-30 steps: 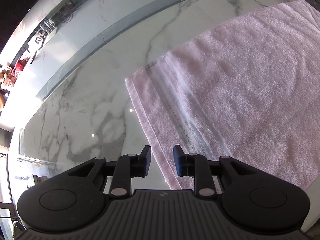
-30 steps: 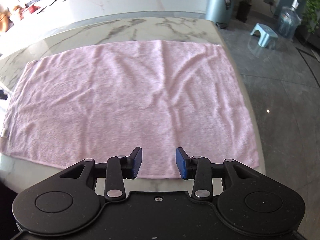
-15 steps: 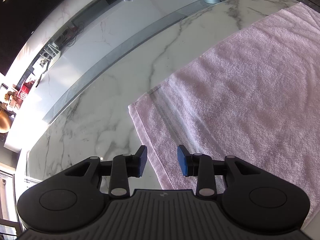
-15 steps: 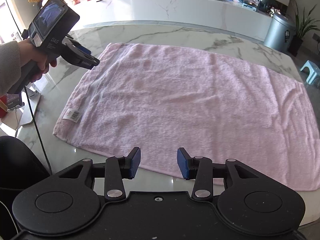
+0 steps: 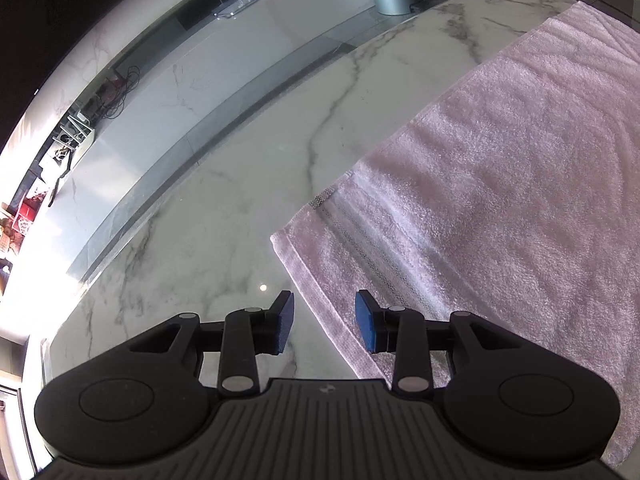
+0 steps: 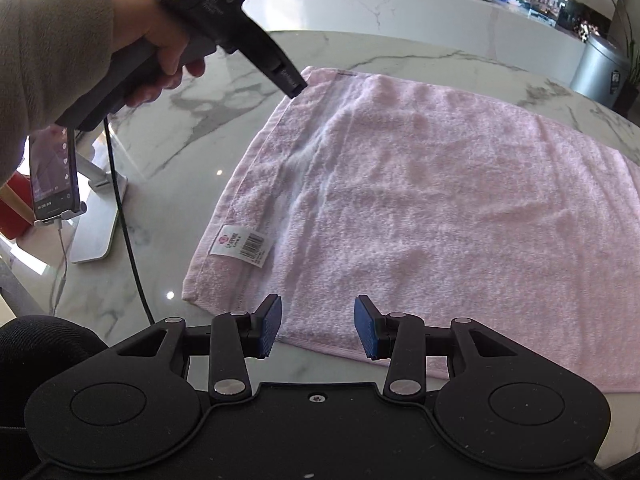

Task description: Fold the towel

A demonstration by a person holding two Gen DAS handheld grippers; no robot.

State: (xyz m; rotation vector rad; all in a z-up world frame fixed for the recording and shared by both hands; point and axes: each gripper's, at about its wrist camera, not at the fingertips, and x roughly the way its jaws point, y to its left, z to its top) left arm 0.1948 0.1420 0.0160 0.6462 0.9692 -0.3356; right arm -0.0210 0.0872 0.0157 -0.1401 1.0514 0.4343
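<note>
A: Pink terry first. Item one, nearest: right hand-held gripper (image 6: 316, 328), blue pads apart, nothing between them, poised over the near hem of the towel (image 6: 420, 200) close to its near-left corner

B: Noted. The towel's position?

A: Spread flat in a single layer on the white marble tabletop (image 6: 192, 128), lightly rippled. White barcode label (image 6: 242, 245) sewn just inside the short left edge, near the front corner. A paler woven band runs alongside that short edge

B: Item two?

A: Left hand-held gripper (image 5: 324, 322), jaws apart and opening. Seen from its own camera, the towel's short hem passes between the pads without either pad pressing on it; the far-left corner of the towel (image 5: 460, 200) lies just ahead. In the right wrist view the same tool appears as a dark pistol-grip body with its tip (image 6: 290, 82) over that far corner, held by a hand (image 6: 156, 48) in a beige sleeve (image 6: 52, 64); a black cable (image 6: 124, 224) hangs from the grip

B: Beyond the cloth?

A: Left of it, a phone (image 6: 54, 172) with a lit screen on a metal stand (image 6: 96, 220). Further off, a white marble counter (image 6: 400, 4), then a grey cylindrical bin (image 6: 600, 68) on the floor at far right
</note>
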